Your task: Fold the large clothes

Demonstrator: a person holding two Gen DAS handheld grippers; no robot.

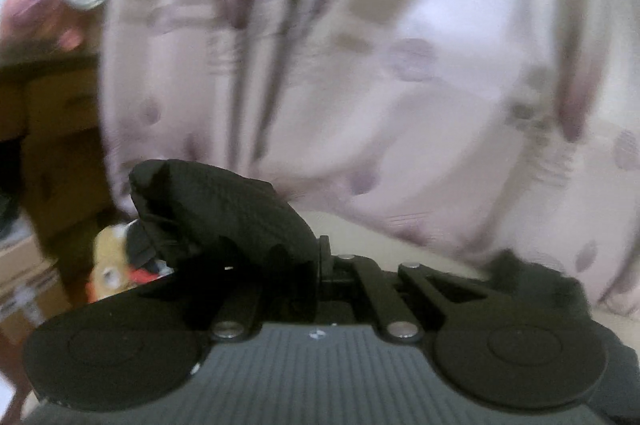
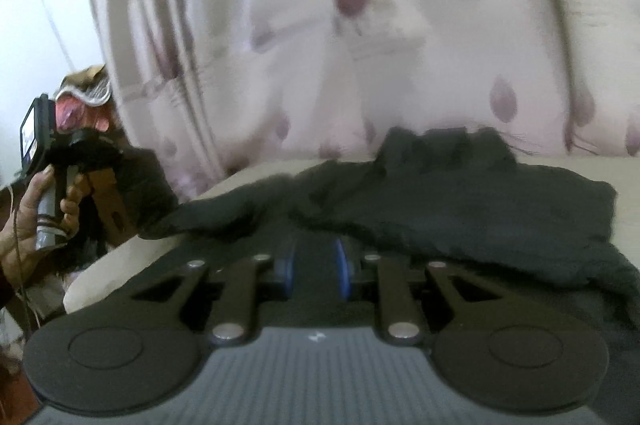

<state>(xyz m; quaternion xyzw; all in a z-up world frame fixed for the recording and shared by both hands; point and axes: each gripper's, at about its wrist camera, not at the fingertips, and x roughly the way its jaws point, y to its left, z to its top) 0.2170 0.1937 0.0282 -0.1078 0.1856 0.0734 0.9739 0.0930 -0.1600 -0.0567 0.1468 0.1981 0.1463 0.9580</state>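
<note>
Left wrist view: the left gripper has its jaws clamped on a bunched fold of the black garment, which humps up over the fingers and hides their tips. More of the dark fabric shows at the lower right of this view, lying on a pale cream surface. A blurred pink-and-white patterned curtain fills the background, with brown cardboard boxes stacked at the left edge.

Right wrist view: the right gripper shows two blue finger pads standing a little apart, with dark fabric lying between and just ahead of them; whether they actually pinch the cloth cannot be told. The black garment lies rumpled across the cream surface, spreading from the centre to the right edge and bunched near the curtain behind it. One end of the cloth stretches off the left side of the surface toward the left gripper, which the person's hand holds by its handle. That gripper hangs beyond the edge of the surface, with black fabric gathered around its front.
</note>
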